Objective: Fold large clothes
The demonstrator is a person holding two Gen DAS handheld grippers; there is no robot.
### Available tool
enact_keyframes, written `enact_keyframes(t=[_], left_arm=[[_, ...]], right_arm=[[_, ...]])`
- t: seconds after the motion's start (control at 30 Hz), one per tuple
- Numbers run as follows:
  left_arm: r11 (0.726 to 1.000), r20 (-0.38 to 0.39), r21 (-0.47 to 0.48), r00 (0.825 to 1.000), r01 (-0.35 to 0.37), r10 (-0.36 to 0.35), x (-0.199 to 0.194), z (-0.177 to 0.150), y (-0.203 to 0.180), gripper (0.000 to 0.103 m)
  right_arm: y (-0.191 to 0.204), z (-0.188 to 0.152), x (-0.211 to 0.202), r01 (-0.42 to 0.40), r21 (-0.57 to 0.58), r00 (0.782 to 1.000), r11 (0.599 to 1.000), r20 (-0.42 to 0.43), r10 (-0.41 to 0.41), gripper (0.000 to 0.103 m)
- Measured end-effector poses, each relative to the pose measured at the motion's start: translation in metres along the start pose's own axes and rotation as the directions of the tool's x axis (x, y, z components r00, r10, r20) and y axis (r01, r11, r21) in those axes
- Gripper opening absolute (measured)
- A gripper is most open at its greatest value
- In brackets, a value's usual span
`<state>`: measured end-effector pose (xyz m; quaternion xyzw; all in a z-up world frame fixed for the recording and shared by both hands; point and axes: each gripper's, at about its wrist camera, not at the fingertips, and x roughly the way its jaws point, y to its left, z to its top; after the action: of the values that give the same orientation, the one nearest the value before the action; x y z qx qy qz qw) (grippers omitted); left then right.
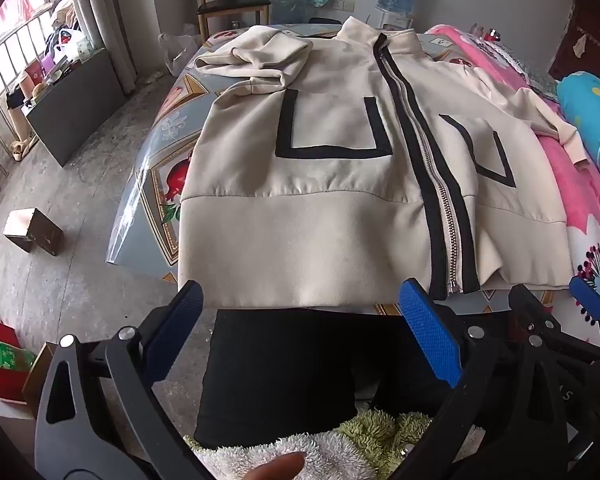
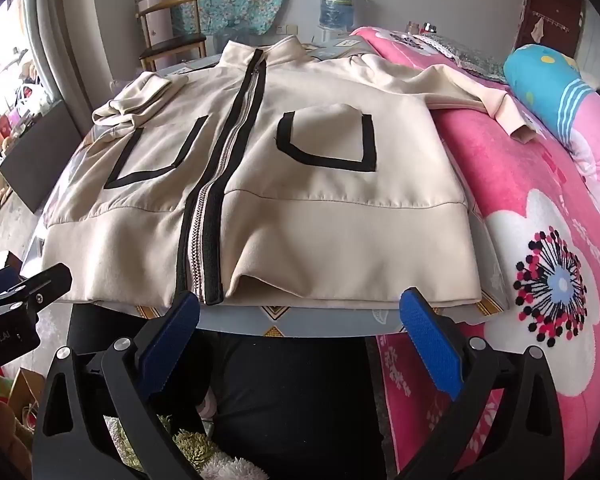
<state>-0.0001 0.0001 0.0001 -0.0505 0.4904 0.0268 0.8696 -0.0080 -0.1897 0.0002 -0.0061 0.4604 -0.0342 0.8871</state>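
A cream zip-front jacket with black-trimmed pockets (image 2: 300, 184) is laid face up, zipped, on the patterned plastic-covered bench (image 1: 168, 168). One sleeve is already folded across its chest; the other trails onto the pink floral bed (image 2: 540, 216). That sleeve is judged next: it should be pinched near the cuff and laid flat. Left tongs (image 1: 300, 312) and right tongs (image 2: 300, 312) are spread, empty, just short of the hem.

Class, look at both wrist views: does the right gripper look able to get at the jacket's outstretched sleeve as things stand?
Probably yes. The right gripper is open and empty, and the sleeve lies uncovered on the pink blanket, nothing between them.
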Motion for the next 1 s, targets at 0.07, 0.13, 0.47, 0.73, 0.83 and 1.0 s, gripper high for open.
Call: enact_keyframes(t=[0.07,0.13,0.47,0.73,0.83,1.0], left_arm=[[1.000,0.000,0.000,1.000,-0.004,0.004,0.0000,-0.0001,-0.0001,0.095],[1.000,0.000,0.002,1.000,-0.005,0.005,0.0000,0.0000,-0.0002,0.095],[1.000,-0.001,0.003,1.000,-0.007,0.007,0.0001,0.0000,-0.0003,0.095],[1.000,-0.001,0.003,1.000,-0.008,0.008,0.0002,0.0000,-0.0004,0.095],[1.000,-0.001,0.002,1.000,-0.009,0.009,0.0002,0.0000,-0.0003,0.095],[1.000,0.002,0.002,1.000,-0.011,0.011,-0.0041,-0.0021,-0.0022,0.095]], right_arm=[[0.0003,0.0002,-0.0001,-0.003,0.002,1.000,1.000,0.004,0.003,0.098],[0.0005,0.0006,-0.0002,-0.004,0.001,1.000,1.000,0.006,0.004,0.098],[-0.0032,-0.0001,-0.0077,0.008,-0.007,1.000,1.000,0.017,-0.008,0.098],[-0.0026,0.0009,-0.0068,0.014,-0.010,1.000,1.000,0.021,-0.014,0.098],[-0.0026,0.0011,-0.0080,0.016,-0.010,1.000,1.000,0.023,-0.015,0.098],[-0.0034,0.0019,-0.0091,0.014,-0.008,1.000,1.000,0.021,-0.014,0.098]])
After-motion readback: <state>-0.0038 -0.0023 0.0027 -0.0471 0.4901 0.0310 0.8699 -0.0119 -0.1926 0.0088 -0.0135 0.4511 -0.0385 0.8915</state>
